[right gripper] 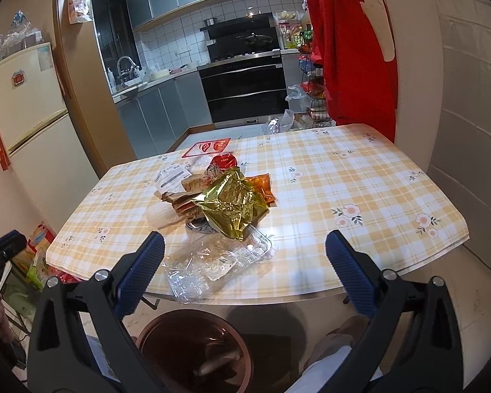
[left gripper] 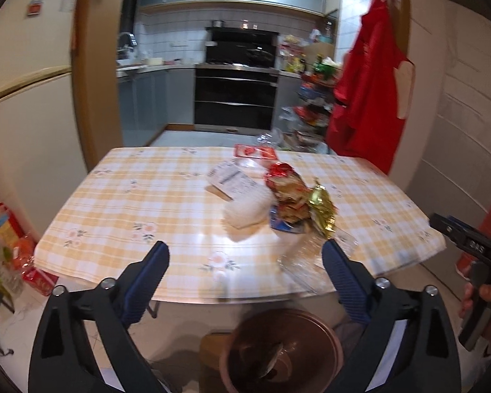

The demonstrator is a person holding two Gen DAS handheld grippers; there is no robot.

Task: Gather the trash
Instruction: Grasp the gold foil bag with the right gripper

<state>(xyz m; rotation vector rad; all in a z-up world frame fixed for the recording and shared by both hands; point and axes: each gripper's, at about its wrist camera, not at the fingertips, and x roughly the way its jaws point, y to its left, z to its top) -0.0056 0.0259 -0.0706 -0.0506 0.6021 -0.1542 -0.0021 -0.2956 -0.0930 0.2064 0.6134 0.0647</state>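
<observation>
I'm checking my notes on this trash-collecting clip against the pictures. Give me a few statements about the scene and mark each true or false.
1. Both the left gripper and the right gripper stand open with nothing between their pads. True.
2. The gold foil wrapper lies in the bin. False: it lies on the pile of wrappers on the table.
3. A brown bin stands on the floor below the near edge of the table. True.
4. The clear plastic tray lies at the far edge of the table. False: it lies at the near edge, partly overhanging it.
5. The tablecloth is plain blue. False: yellow and white check with flowers.
</observation>
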